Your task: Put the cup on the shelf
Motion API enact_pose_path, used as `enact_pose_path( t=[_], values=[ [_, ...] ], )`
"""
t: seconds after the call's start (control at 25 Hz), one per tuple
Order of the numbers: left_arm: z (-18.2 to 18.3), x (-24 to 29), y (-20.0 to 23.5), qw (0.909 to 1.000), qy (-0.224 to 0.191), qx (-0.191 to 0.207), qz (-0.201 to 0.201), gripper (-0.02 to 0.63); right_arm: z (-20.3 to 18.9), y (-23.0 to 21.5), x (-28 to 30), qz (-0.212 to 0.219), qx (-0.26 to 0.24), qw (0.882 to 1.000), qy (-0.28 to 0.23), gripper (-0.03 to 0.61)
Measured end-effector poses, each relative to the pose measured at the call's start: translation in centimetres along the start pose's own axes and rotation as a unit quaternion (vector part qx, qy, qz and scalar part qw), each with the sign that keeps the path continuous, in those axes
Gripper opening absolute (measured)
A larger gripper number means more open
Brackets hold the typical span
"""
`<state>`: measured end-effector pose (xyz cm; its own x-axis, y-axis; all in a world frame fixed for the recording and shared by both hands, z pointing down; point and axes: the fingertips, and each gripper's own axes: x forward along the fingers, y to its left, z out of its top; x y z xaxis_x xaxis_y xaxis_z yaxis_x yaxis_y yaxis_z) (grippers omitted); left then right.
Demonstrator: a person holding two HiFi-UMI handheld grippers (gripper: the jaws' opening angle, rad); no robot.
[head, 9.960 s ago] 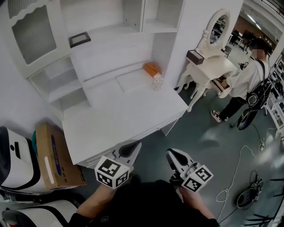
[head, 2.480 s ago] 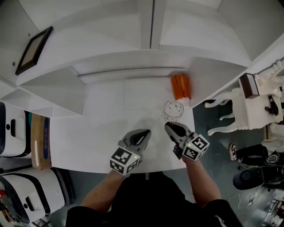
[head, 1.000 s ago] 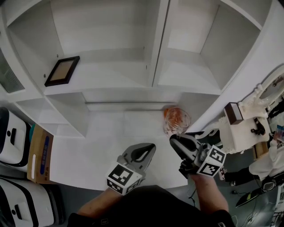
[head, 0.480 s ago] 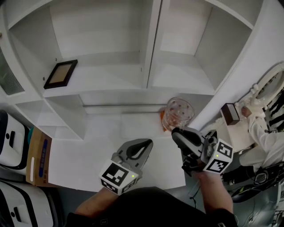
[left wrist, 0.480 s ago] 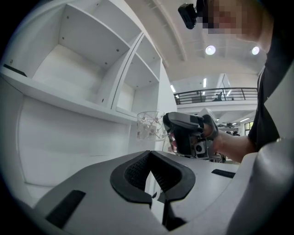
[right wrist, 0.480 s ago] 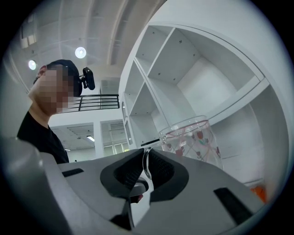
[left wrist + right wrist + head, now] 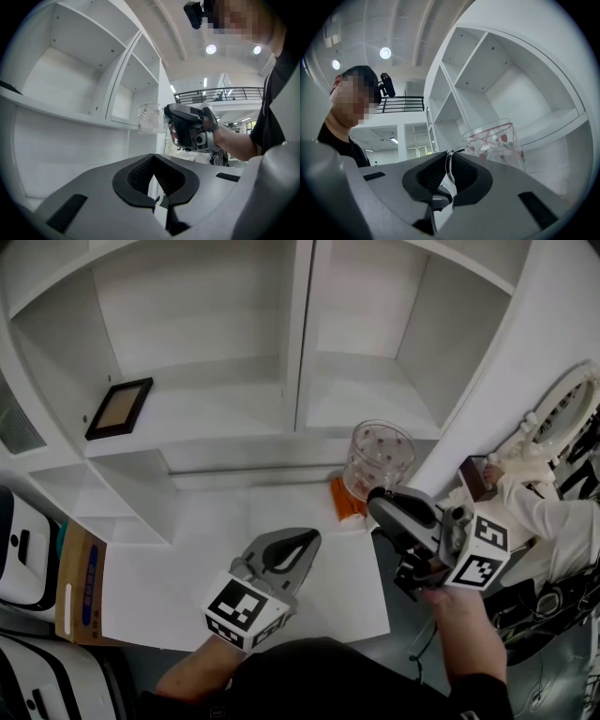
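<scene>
A clear glass cup (image 7: 378, 457) with small red flowers hangs in the air in front of the white shelf unit, level with the lower right shelf board (image 7: 361, 399). My right gripper (image 7: 382, 504) is shut on it from the near side; in the right gripper view a thin glass part of the cup (image 7: 497, 145) sits pinched between the pads (image 7: 461, 171). My left gripper (image 7: 302, 542) hovers over the desk (image 7: 281, 568), shut and empty. The left gripper view shows the cup (image 7: 149, 118) and the right gripper (image 7: 185, 126) ahead.
A dark picture frame (image 7: 118, 408) lies on the lower left shelf. An orange object (image 7: 339, 502) sits at the back of the desk under the cup. A cardboard box (image 7: 80, 582) stands at the left, a white dressing table (image 7: 553, 418) at the right.
The right gripper has lifted the cup off the desk, up to shelf height. The left gripper has risen a little beside it.
</scene>
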<state>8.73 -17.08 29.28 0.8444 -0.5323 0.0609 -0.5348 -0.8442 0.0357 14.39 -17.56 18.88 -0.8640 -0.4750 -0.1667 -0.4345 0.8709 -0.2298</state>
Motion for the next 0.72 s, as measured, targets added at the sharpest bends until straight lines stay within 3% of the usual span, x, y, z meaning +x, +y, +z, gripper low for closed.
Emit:
enact_pose_path(
  t=[0.72],
  values=[
    [-0.1, 0.4, 0.4, 0.9999, 0.004, -0.015, 0.002, 0.011, 6.1, -2.0, 0.5, 0.007, -0.041, 0.999, -0.014, 0.037]
  ],
)
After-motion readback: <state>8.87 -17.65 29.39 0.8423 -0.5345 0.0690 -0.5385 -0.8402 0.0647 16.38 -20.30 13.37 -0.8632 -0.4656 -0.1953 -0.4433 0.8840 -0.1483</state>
